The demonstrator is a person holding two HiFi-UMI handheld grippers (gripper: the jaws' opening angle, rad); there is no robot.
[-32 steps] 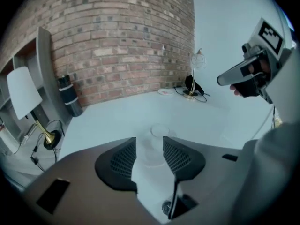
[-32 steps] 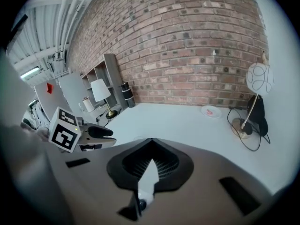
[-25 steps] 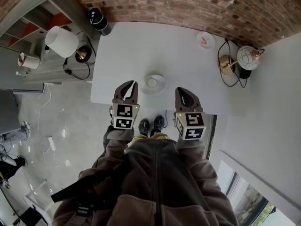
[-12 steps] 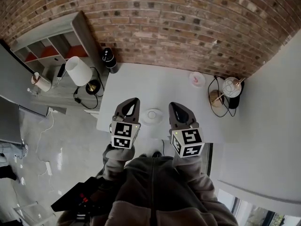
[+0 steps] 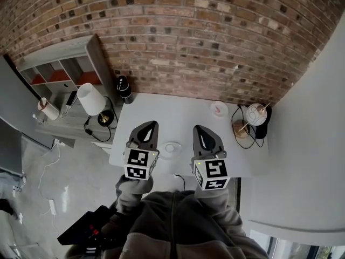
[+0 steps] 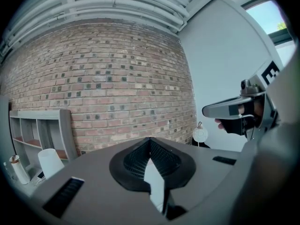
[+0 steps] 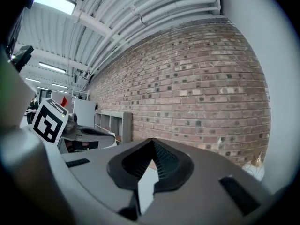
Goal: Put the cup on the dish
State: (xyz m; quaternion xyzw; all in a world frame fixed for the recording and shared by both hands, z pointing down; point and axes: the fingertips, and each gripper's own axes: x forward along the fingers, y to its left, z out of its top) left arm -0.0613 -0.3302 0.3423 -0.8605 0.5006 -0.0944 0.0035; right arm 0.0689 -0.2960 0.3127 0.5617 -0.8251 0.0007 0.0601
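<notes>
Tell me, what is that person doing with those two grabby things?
A person stands at a white table and holds a gripper in each hand. The left gripper and the right gripper are both shut and hold nothing. They are raised side by side, pointing toward the brick wall. Between them a small white cup looks to be sitting on a dish, and neither gripper touches it.

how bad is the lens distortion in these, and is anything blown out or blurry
Head view: strong fisheye, the brick wall bows; the white table is evenly lit. Left gripper view: dark round rim, window washed out at upper right. Right gripper view: same rim, ceiling light glares, the bricks stay fairly sharp.
</notes>
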